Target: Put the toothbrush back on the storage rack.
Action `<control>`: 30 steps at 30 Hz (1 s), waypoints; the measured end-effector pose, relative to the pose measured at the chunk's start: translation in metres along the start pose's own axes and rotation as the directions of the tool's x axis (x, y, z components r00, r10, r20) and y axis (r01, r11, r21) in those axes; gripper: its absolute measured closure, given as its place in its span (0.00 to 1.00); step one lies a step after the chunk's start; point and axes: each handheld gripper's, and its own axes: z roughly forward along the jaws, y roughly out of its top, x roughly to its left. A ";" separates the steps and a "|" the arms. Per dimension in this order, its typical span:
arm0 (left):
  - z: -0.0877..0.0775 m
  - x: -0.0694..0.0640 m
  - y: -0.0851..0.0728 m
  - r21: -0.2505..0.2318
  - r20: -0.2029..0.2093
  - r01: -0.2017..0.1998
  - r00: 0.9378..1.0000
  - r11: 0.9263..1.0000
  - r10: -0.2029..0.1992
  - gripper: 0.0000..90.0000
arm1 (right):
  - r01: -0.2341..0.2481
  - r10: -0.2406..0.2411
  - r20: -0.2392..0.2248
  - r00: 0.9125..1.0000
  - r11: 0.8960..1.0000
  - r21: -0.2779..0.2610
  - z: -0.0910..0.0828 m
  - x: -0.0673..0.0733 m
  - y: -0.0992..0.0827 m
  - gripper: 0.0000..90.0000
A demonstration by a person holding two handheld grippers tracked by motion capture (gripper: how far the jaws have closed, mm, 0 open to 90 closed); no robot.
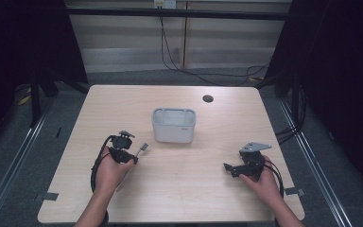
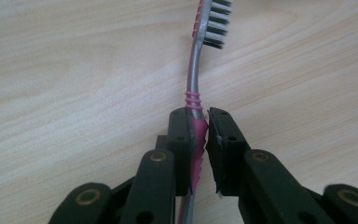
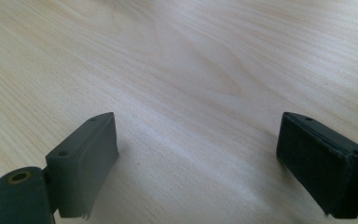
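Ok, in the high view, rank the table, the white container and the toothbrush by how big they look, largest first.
1. Table
2. White container
3. Toothbrush, partly hidden in the left gripper, so only its head end counts.

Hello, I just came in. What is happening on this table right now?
A person sits at a wooden table with a two-jaw gripper in each hand. The left gripper is closed on the pink grip of a toothbrush, whose bristle head points away from the hand. The right gripper rests near the table's right side, its jaws wide apart with nothing between them. A grey container stands in the middle of the table, beyond the toothbrush.
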 end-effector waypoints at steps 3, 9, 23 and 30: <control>0.005 0.002 -0.003 0.006 -0.006 -0.008 1.000 1.000 0.008 0.89 | -0.001 0.001 0.001 1.000 1.000 0.002 0.000 0.000 0.000 0.13; 0.010 0.003 -0.005 0.027 -0.002 -0.015 1.000 1.000 0.015 0.88 | -0.001 0.001 0.000 1.000 1.000 0.000 0.000 0.000 0.000 0.13; 0.010 0.003 -0.003 0.051 -0.022 -0.019 1.000 0.999 0.021 0.88 | -0.001 0.001 0.001 1.000 1.000 0.001 0.000 0.000 0.000 0.13; -0.005 0.007 0.001 -0.030 0.011 0.012 1.000 0.999 -0.011 0.89 | -0.001 0.001 0.001 1.000 1.000 0.002 0.000 0.000 0.000 0.13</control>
